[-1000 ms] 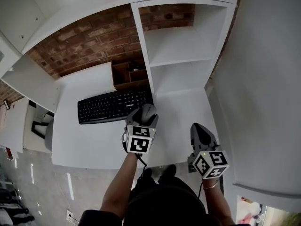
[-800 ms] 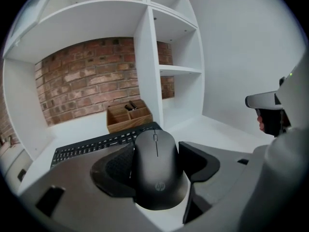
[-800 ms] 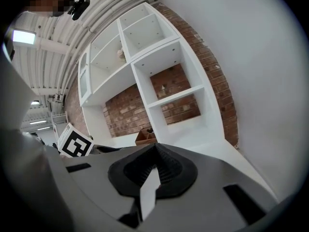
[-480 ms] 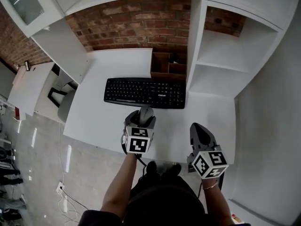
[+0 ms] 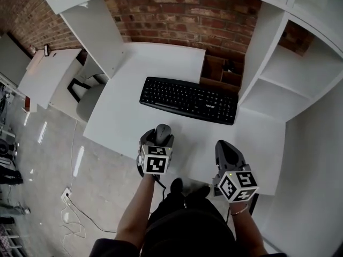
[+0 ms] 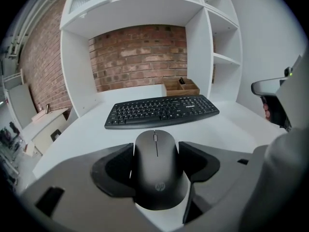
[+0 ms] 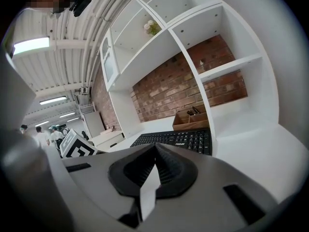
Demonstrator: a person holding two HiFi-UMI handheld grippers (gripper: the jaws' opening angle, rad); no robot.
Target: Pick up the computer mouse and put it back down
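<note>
the left gripper [image 6: 157, 152] clamps the black computer mouse [image 6: 158, 178] before the keyboard [image 6: 161, 111]; the right gripper [image 7: 154, 151] is closed, empty.

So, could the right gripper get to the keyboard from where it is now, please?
Probably yes: the right gripper hangs shut and empty over bare desk, with nothing between it and the right end of the keyboard. The left gripper, shut on the computer mouse, is well aside.
</note>
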